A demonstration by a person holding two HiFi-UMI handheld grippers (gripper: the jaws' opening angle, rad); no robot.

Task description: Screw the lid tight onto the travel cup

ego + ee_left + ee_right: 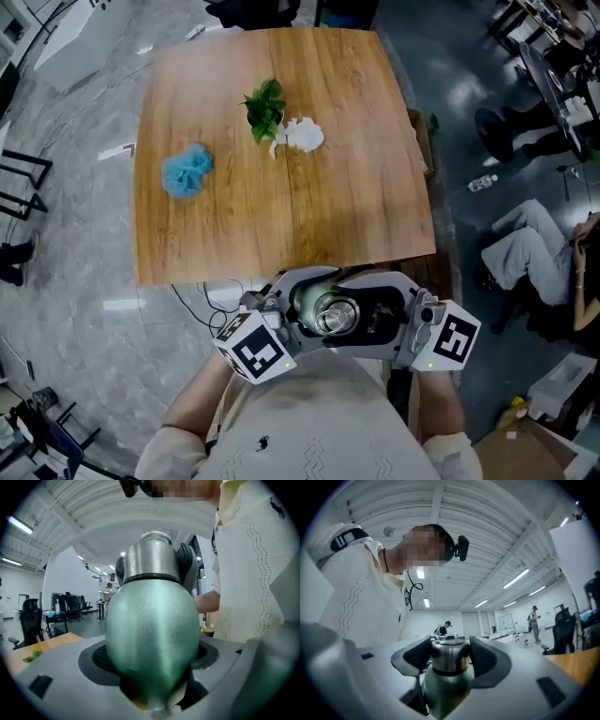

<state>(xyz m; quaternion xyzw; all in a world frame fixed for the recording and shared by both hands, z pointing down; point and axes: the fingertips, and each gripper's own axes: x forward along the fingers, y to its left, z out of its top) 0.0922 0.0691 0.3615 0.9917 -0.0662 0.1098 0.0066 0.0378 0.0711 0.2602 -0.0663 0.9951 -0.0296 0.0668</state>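
The travel cup (pixel 152 639) has a green body and a steel lid (pixel 450 657) on top. In the head view the cup (pixel 307 302) is held in the air close to the person's chest, off the near edge of the table. My left gripper (pixel 152 700) is shut on the lower part of the green body. From the opposite side my right gripper (pixel 450 656) reaches the lid. Its dark pads (pixel 485 657) lie against both sides of the lid with no gap showing. In the head view the left gripper (pixel 292 314) and the right gripper (pixel 366 321) face each other across the cup.
The wooden table (pixel 356 206) carries a blue puff (pixel 186 172), a sprig of green leaves (pixel 264 108) and a white object (pixel 305 136) beside it. A seated person (pixel 525 253) is to the right, cardboard boxes (pixel 534 441) lower right, cables (pixel 211 295) under the table edge.
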